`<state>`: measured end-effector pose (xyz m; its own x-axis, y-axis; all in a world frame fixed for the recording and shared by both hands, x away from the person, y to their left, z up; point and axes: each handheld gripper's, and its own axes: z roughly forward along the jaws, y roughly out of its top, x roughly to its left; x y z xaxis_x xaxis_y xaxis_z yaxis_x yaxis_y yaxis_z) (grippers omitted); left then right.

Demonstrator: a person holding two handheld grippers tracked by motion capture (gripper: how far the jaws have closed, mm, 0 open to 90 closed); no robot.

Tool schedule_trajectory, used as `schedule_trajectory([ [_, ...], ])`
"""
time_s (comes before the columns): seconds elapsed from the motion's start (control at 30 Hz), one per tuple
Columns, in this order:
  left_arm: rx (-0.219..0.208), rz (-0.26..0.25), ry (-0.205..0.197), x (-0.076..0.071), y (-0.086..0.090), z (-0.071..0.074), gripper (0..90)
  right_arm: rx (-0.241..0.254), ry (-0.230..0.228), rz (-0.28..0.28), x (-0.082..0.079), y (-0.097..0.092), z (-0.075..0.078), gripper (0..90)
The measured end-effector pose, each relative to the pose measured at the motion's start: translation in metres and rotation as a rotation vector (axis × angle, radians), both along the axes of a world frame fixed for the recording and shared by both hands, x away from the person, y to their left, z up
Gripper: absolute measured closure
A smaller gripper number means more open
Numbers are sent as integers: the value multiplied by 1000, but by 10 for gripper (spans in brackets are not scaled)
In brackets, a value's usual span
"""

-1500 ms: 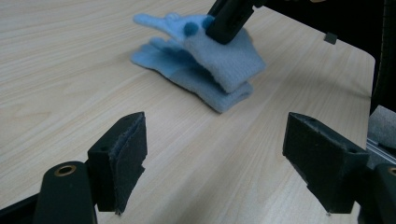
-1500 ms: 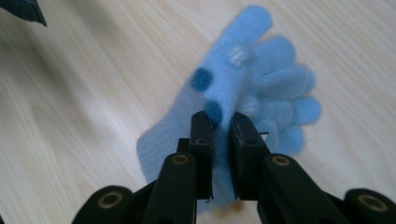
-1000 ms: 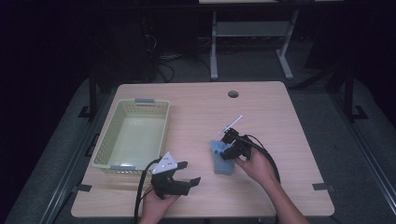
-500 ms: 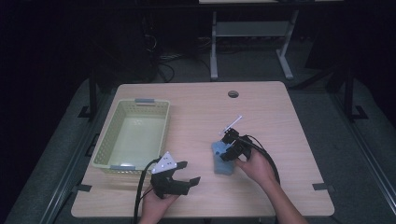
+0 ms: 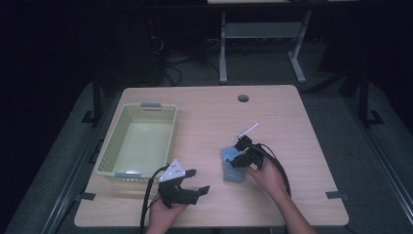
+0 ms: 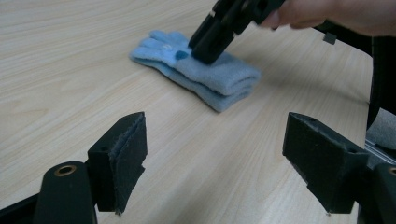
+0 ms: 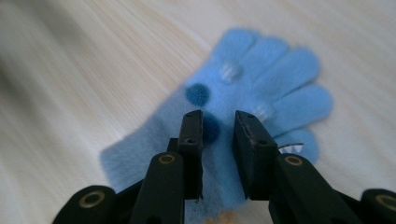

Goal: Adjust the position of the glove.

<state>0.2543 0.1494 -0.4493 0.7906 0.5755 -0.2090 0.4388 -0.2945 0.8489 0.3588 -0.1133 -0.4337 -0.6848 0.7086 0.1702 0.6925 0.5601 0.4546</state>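
A light blue knitted glove (image 5: 233, 168) lies flat on the wooden table, right of centre, fingers pointing away from the person. In the right gripper view the glove (image 7: 275, 88) carries dark blue and pale dots. My right gripper (image 5: 237, 157) points down onto its palm; its jaws (image 7: 218, 116) have just been closing and stand a narrow gap apart, tips against the fabric, with glove surface showing between them. The left gripper view has the glove (image 6: 205, 77) with the right gripper's tips (image 6: 205, 51) on it. My left gripper (image 5: 200, 179) rests near the front edge, wide open (image 6: 215, 135) and holding nothing.
A pale green plastic basket (image 5: 112, 151) with nothing in it stands on the left half of the table. A round cable hole (image 5: 243, 98) sits near the far edge. Dark floor and a metal stand lie beyond the table.
The right gripper has edged slightly toward the person over the glove. The left gripper and the glove have stayed put.
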Motion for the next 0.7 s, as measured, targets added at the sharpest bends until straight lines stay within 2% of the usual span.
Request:
schedule_trajectory([
  [0.07,10,-5,3,1,0,0,216,5,8,4,0,0,-6,695],
  [0.13,-1,-5,12,1,0,-1,216,30,5,-10,0,-3,-4,591],
  [0.27,-6,-7,30,3,-4,-3,216,52,-12,-23,-4,-6,2,499],
  [0.4,-10,-16,43,5,-11,-4,216,117,-5,-39,-11,-16,7,387],
  [0.5,-20,-15,53,7,-14,-4,216,163,-8,-74,-18,-26,6,341],
  [0.53,-28,-16,64,9,-17,-2,216,176,4,-93,-20,-29,7,324],
  [0.67,-47,-9,85,13,-21,1,228,234,3,-135,-25,-43,4,285],
  [0.7,-76,6,125,17,-25,2,235,247,6,-144,-26,-46,3,277],
])
